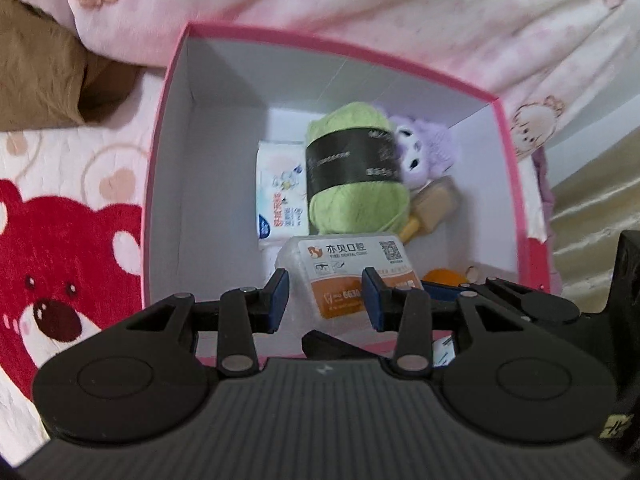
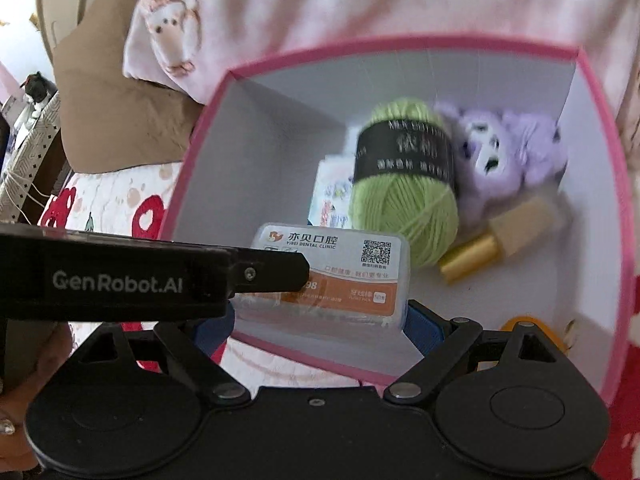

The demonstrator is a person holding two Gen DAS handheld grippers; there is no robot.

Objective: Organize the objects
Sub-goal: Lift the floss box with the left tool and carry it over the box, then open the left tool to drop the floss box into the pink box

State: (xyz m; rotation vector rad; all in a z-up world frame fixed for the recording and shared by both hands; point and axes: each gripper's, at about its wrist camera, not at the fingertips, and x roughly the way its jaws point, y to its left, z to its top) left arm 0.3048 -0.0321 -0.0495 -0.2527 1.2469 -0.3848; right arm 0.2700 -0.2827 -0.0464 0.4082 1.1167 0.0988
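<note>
The right gripper clamped the floss case — its near edge hidden; the left gripper gaped empty — the tissue pack beyond, half behind the yarn.

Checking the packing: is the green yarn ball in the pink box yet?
In: the green yarn ball lies on the pink box floor beside the purple plush.

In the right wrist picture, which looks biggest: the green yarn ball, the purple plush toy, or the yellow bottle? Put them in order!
1. green yarn ball and purple plush toy: look about alike, too blurry to rank.
2. yellow bottle: clearly smallest.
</note>
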